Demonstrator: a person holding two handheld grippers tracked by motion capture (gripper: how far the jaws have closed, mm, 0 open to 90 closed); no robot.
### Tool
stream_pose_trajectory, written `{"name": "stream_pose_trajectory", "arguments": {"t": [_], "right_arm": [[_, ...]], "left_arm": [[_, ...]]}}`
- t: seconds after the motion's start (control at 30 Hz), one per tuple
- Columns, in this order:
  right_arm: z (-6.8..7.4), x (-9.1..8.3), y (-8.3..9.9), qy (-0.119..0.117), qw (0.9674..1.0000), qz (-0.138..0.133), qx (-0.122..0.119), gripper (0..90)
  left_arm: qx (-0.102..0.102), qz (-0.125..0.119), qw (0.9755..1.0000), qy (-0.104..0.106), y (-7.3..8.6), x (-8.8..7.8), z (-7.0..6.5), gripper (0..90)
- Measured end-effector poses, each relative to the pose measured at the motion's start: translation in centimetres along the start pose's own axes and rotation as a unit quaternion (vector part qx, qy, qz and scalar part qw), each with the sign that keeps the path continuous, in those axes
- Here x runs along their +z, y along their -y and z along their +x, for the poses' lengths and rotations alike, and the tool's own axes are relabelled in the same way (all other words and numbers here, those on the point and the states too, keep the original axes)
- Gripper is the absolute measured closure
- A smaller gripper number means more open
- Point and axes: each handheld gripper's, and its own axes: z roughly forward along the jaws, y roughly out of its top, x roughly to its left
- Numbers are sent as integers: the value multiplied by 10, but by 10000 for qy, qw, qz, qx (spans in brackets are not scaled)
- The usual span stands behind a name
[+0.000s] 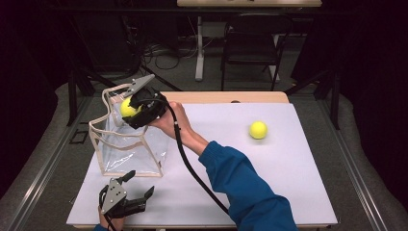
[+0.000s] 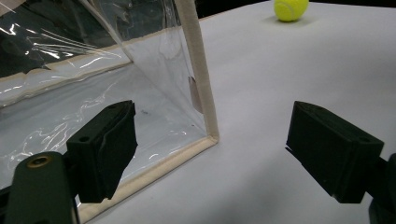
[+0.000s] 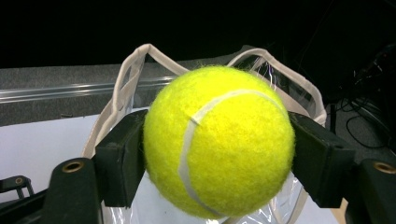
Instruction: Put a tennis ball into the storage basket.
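A clear plastic tote bag (image 1: 127,149) with beige trim and handles stands upright on the white table cover, at the left. My right gripper (image 1: 129,109) is over the bag's open top, shut on a yellow tennis ball (image 1: 127,108). In the right gripper view the ball (image 3: 219,140) is squeezed between both black jaws, with the bag's handles (image 3: 135,70) just behind it. A second tennis ball (image 1: 258,130) lies on the cover to the right. My left gripper (image 1: 142,185) rests near the front edge with its jaws wide apart, and the bag's near corner (image 2: 205,121) stands just ahead of them.
The white cover (image 1: 288,168) spans the wooden table; its right half holds just the loose ball (image 2: 290,9). A dark chair (image 1: 252,43) and a table leg (image 1: 199,45) stand beyond the far edge. The right gripper's cable (image 1: 192,168) trails across the cover toward the person.
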Motion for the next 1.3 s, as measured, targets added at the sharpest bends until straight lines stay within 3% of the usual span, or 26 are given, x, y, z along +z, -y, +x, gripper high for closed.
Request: {"name": "stream_pose_trajectory", "arguments": {"t": [0.53, 0.63, 1.0, 1.3], "right_arm": [[0, 15, 7, -220, 9988, 430, 122, 250], [0, 17, 10, -295, 9984, 459, 136, 200], [-4, -7, 21, -398, 9983, 311, 287, 6], [-7, -29, 33, -373, 9985, 241, 334, 0]], "left_arm": [[15, -24, 10000, -20, 0, -1, 0, 162], [3, -27, 10000, -10, 0, -1, 0, 162], [26, -3, 10000, -2, 0, 0, -1, 162], [33, 8, 10000, -15, 0, 1, -1, 162]]}}
